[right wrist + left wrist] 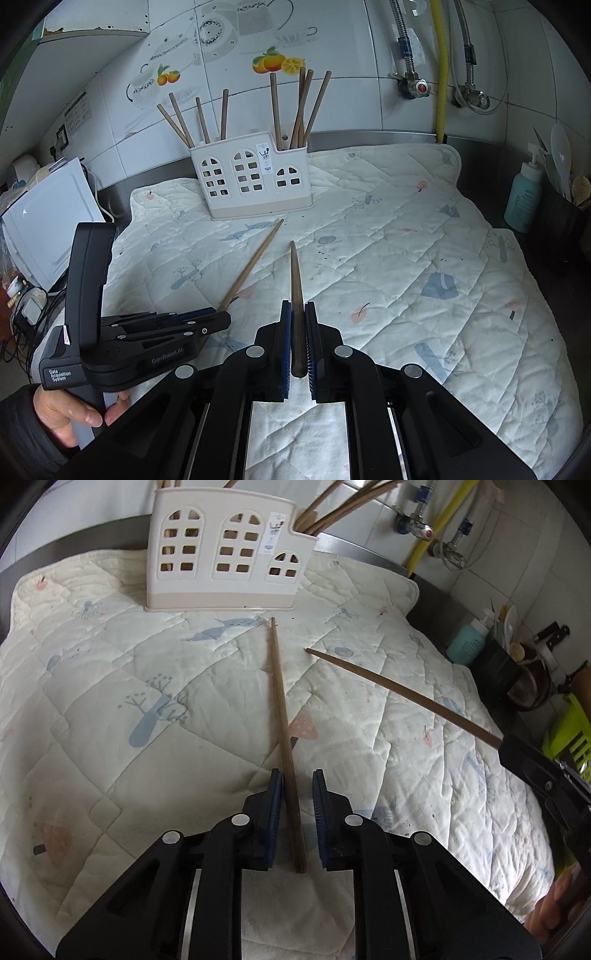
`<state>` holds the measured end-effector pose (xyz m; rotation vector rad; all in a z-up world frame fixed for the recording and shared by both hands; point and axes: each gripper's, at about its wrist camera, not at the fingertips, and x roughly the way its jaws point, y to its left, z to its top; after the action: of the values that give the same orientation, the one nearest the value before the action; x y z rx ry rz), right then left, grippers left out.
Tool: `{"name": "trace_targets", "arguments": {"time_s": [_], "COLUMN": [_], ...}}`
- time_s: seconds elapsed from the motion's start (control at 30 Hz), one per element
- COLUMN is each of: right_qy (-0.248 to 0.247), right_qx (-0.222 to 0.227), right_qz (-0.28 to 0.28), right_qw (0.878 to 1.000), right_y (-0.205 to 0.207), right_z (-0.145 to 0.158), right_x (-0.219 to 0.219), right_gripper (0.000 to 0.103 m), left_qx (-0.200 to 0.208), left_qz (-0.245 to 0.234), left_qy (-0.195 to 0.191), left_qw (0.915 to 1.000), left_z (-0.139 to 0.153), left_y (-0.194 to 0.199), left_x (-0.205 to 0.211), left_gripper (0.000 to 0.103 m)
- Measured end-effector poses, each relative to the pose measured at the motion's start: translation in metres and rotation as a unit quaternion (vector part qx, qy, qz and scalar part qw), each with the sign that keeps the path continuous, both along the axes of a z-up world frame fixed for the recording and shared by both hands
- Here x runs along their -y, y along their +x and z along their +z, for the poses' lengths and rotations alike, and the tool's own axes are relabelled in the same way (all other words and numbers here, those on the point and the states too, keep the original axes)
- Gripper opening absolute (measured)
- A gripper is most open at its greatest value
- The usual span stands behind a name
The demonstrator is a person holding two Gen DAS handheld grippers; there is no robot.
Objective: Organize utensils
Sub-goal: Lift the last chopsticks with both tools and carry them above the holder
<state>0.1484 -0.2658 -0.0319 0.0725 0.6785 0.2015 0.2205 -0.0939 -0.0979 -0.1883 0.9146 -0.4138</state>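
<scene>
Gathering the last two loose chopsticks for the holder (255,177).

Right gripper (298,303): clamped on one chopstick (295,273) near its thick end. Thin tip aimed straight ahead, apparently clear of the quilted mat (110,701).

Left gripper (297,775): not yet gripping. Straddling the other chopstick (280,701) close to its thick end, with the left pad against the wood and a visible gap before the right pad. Lying flat on the mat, stretched straight ahead from between the fingers, tip just short of the holder's base.

Holder upright, well ahead of both grippers at the mat's far side, already stocked with standing chopsticks (299,110) in two compartments.

Step in hand, by judgement: completing the left-side grasp. Next, probably: squeeze until both pads bite, then lift cleanly without dragging the tip across the quilting. After that, swing each stick upright above an open compartment and lower it in, one at a time, keeping clear of the sticks already leaning there.
</scene>
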Motion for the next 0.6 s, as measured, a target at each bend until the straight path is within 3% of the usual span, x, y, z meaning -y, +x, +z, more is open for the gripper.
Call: {"name": "trace_targets", "arguments": {"time_s": [0.1,0.27,0.6], "right_qy": [-0.001,-0.007,-0.018], "right_qx": [0.002,0.013,0.051], "right_qz": [0.001,0.005,0.011], "right_qw": [1.0,1.0,0.998], "right_y": [-0.001,-0.005,-0.011], "right_z": [0.0,0.01,0.042], "right_x": [0.0,-0.001,-0.001], "right_gripper": [0.007,0.007,0.007], "left_qx": [-0.005,0.002,0.068], "left_qz": [0.009,0.011,0.023], "left_qy": [-0.009,0.02,0.02], "left_qw": [0.9999,0.9997,0.9972], "left_z": [-0.002,0.002,0.033], "left_y": [0.002,0.001,-0.009], "left_x": [-0.002,0.002,-0.017], "left_gripper": [0.011,0.005,0.005]}}
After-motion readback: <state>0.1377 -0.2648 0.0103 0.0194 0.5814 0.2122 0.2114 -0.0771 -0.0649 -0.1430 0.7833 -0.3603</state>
